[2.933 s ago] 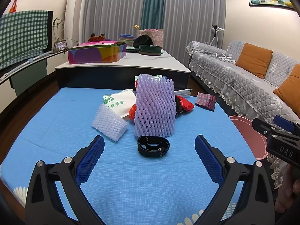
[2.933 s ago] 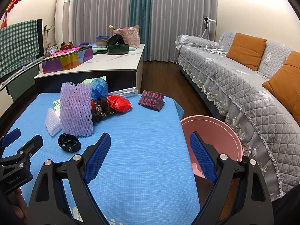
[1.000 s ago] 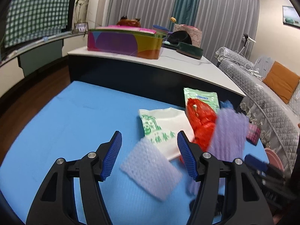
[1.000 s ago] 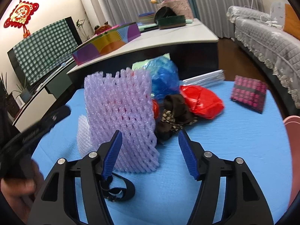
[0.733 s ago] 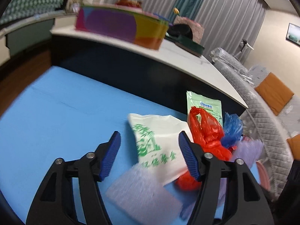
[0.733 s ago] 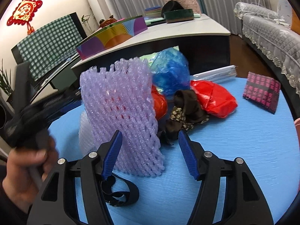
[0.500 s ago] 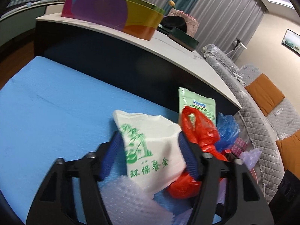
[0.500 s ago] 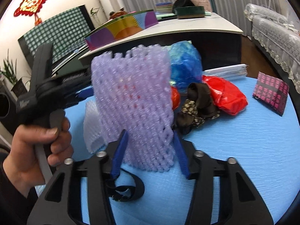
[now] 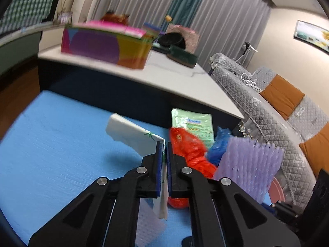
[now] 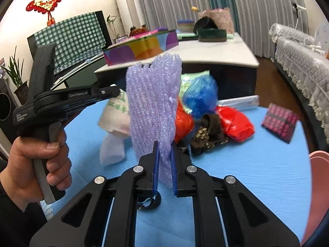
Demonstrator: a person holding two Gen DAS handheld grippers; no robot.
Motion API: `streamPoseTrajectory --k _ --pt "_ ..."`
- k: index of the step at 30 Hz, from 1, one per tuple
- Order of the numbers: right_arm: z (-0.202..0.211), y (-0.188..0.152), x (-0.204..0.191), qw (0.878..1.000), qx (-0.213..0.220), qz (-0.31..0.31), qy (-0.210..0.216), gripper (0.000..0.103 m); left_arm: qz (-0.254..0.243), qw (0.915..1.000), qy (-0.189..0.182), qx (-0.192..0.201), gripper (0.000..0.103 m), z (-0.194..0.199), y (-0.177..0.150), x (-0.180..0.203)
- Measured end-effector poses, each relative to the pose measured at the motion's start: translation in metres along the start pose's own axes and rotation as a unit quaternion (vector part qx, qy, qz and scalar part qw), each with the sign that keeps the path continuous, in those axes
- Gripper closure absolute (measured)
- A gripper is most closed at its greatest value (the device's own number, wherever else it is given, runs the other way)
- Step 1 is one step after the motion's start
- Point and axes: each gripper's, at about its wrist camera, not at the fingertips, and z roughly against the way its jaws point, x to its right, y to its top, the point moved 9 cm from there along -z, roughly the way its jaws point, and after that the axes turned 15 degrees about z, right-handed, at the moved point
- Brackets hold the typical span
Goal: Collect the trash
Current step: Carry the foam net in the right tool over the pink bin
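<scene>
My left gripper (image 9: 163, 147) is shut on the white paper bag with green print (image 9: 133, 135) and holds it off the blue table. It also shows in the right wrist view (image 10: 115, 113). My right gripper (image 10: 164, 146) is shut on the tall purple foam net (image 10: 153, 103), which also shows in the left wrist view (image 9: 246, 164). Behind lie a red plastic bag (image 10: 234, 123), an orange-red bag (image 9: 189, 150), a blue bag (image 10: 199, 94) and a brown cloth scrap (image 10: 207, 133).
A white foam net (image 10: 112, 148) and a black strap (image 10: 151, 202) lie on the blue table (image 10: 246, 175). A magenta pouch (image 10: 279, 121) sits at the right. A pink bin (image 10: 318, 185) stands beyond the right edge. A dark counter (image 9: 144, 82) is behind.
Both grippers moved in from open and closed: the left one on the white paper bag, the right one on the purple foam net. The bag now hangs lifted off the table.
</scene>
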Motion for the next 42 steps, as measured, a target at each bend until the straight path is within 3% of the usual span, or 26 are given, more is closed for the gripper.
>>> streamPoseTrajectory --k 21,42 --pt "0.125 -0.003 0.059 0.990 0.021 -0.048 -0.132 0.092 -0.104 0.9931 -0.022 0.050 0.099 0.087 -0.023 0.076" --pt "0.226 -0.027 0.143 0.971 0.013 -0.092 -0.219 0.092 -0.148 0.9847 -0.089 0.026 0.099 0.092 -0.070 0.154"
